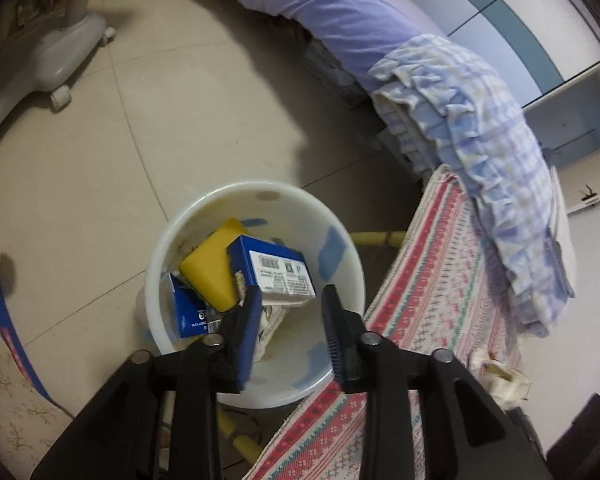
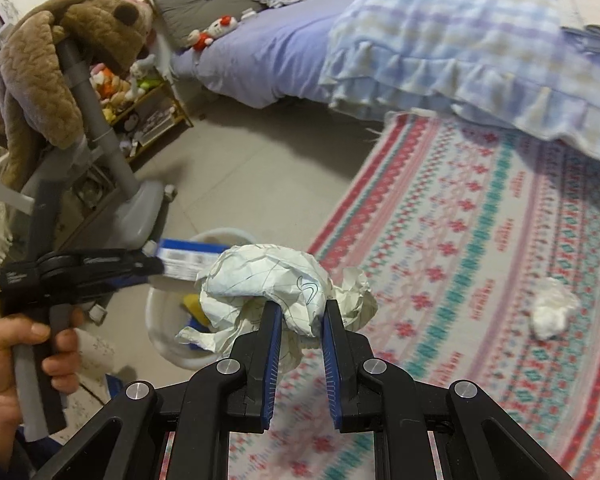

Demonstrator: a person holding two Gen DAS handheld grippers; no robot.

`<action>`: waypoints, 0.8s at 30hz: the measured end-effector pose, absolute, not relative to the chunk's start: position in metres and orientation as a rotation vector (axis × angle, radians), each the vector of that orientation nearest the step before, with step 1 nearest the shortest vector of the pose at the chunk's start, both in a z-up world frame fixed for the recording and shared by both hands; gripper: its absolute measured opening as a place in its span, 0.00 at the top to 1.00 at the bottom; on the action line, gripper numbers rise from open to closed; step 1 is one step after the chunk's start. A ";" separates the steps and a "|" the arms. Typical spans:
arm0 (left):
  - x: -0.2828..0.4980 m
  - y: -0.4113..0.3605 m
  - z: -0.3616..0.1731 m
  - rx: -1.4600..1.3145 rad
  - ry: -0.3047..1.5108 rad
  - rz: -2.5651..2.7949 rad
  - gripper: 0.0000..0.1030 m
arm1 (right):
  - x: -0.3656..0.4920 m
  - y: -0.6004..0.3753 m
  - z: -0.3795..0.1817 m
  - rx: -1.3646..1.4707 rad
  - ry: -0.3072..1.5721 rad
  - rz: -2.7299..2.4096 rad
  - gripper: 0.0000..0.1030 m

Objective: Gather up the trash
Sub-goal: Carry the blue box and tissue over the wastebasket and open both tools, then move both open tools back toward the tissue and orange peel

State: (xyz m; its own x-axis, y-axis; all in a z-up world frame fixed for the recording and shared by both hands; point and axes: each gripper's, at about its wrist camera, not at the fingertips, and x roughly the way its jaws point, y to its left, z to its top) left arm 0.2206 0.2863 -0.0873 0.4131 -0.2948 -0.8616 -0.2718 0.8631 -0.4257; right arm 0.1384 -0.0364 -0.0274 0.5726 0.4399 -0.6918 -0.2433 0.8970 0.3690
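Left wrist view: a tiled bedroom floor beside a bed and patterned rug (image 1: 440, 280). The left claw (image 1: 290, 300) hangs wide and empty directly over a white bin (image 1: 340, 232) holding a blue box (image 1: 276, 268) and a yellow sponge (image 1: 210, 266).

Right wrist view: the right claw (image 2: 302, 316) grips a crumpled paper ball (image 2: 276, 280); the bin (image 2: 156, 320) lies down-left of it, nearer the left claw (image 2: 152, 268). A tissue wad (image 2: 552, 308) lies on the rug.
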 end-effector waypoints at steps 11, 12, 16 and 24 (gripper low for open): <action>0.208 0.327 -0.079 -0.703 1.138 0.064 0.66 | 0.161 0.033 -0.051 0.222 0.909 0.469 0.82; 0.207 0.330 -0.078 -0.707 1.134 0.070 0.66 | 0.167 0.044 -0.053 0.228 0.908 0.479 0.82; 0.206 0.335 -0.078 -0.716 1.132 0.082 0.66 | 0.183 0.079 -0.057 0.200 0.885 0.489 0.80; 0.203 0.329 -0.077 -0.701 1.142 0.059 0.66 | 0.203 0.122 -0.117 0.068 1.051 0.489 0.63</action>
State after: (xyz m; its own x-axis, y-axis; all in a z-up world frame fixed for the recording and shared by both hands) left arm 0.2025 0.3292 -0.0766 0.4381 -0.3007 -0.8472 -0.3868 0.7876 -0.4796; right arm 0.2033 0.1220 -0.1172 0.4005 0.4185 -0.8151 -0.3549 0.8910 0.2831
